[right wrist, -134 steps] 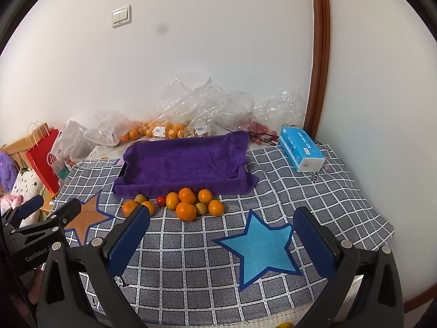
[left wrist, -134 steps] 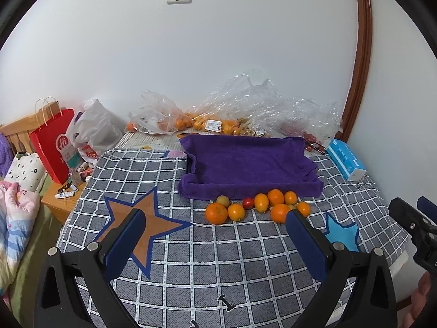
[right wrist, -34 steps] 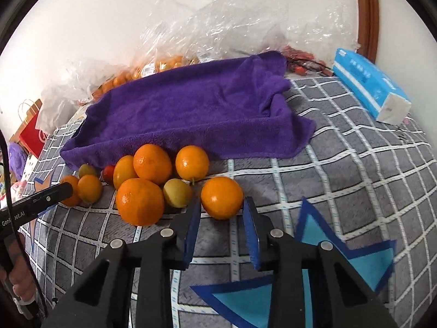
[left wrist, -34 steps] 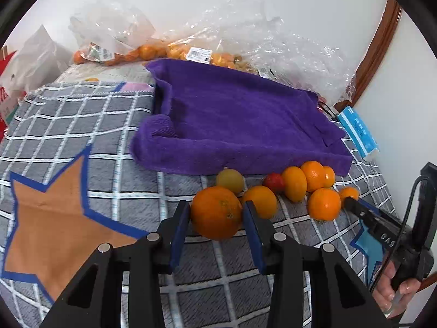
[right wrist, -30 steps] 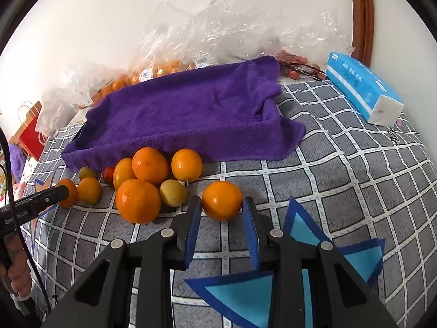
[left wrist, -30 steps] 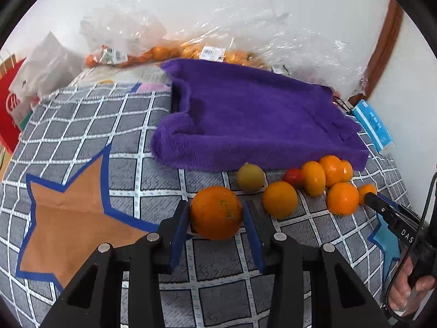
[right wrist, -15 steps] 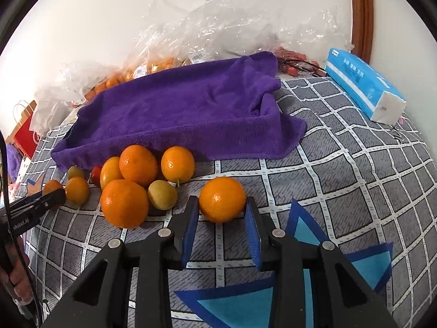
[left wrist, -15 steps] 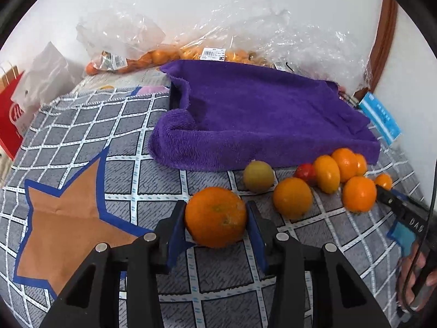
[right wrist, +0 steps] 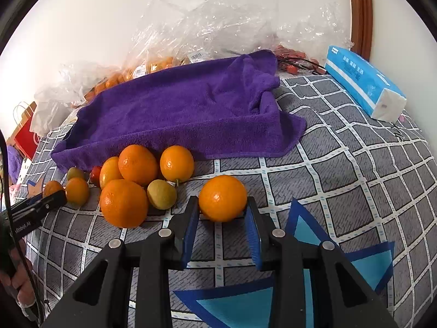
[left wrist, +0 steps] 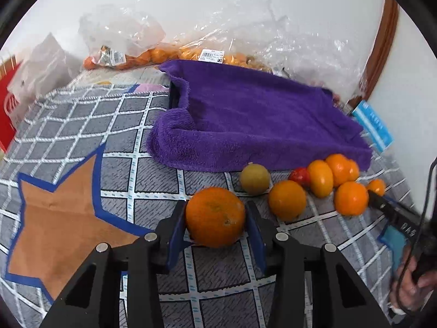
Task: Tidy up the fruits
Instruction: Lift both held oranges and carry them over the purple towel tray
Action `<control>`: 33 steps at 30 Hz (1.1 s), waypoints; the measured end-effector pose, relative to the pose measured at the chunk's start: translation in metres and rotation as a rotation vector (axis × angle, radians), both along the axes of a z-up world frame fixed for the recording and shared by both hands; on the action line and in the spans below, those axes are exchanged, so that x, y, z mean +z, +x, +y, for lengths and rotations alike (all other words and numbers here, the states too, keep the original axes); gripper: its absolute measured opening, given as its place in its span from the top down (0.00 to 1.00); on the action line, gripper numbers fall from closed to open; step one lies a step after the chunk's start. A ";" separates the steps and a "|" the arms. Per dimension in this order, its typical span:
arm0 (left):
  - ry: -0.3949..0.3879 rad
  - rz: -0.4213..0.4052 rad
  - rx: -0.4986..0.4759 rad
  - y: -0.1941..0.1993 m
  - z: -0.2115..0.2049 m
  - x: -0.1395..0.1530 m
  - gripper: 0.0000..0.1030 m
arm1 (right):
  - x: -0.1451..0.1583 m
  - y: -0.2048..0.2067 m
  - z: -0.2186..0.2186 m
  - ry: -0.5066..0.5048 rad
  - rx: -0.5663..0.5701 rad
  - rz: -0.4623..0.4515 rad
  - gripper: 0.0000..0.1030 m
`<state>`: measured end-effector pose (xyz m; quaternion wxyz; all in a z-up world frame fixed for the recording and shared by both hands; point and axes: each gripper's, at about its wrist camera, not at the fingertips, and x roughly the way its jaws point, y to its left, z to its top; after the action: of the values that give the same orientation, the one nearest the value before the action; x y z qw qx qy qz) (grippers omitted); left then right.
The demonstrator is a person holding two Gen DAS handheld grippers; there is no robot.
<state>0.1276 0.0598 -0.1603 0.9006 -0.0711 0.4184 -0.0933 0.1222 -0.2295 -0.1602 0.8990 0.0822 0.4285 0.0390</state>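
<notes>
Orange fruit [left wrist: 215,216] clamped in left hand-held gripper [left wrist: 215,228], smaller orange [right wrist: 222,198] pinched in right hand-held gripper [right wrist: 221,228]

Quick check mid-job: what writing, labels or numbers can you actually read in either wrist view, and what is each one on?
"Robot.AI": white lettering on the black body of the left hand-held gripper, its start cut off.
"DAS": on the right hand-held gripper, partial.
Blue tissue pack: white characters, too blurred to read.
Barcode stickers on the clear plastic bags: too small.
Red paper bag: logo cut off.

Looks like a home bedroom: grey checked bedspread with star patches [left wrist: 82,142], crinkled clear plastic shopping bags of oranges [left wrist: 153,52] against white wall, blue tissue pack [right wrist: 363,82], red paper carrier bag [right wrist: 24,134].
</notes>
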 end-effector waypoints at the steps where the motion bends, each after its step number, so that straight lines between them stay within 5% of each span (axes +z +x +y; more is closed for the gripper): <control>1: -0.020 -0.001 0.002 -0.001 0.002 0.000 0.61 | 0.001 -0.001 0.000 -0.001 0.001 -0.007 0.68; 20: -0.061 -0.041 0.021 -0.017 0.008 0.014 0.61 | 0.018 -0.018 0.004 0.031 0.013 -0.021 0.68; 33: -0.064 -0.084 0.035 -0.014 0.013 0.078 0.61 | 0.088 -0.001 -0.001 -0.007 0.030 -0.160 0.68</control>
<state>0.1138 0.0726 -0.0823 0.9162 -0.1033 0.3757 -0.0938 0.1210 -0.2309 -0.0718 0.9299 0.0692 0.3567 0.0573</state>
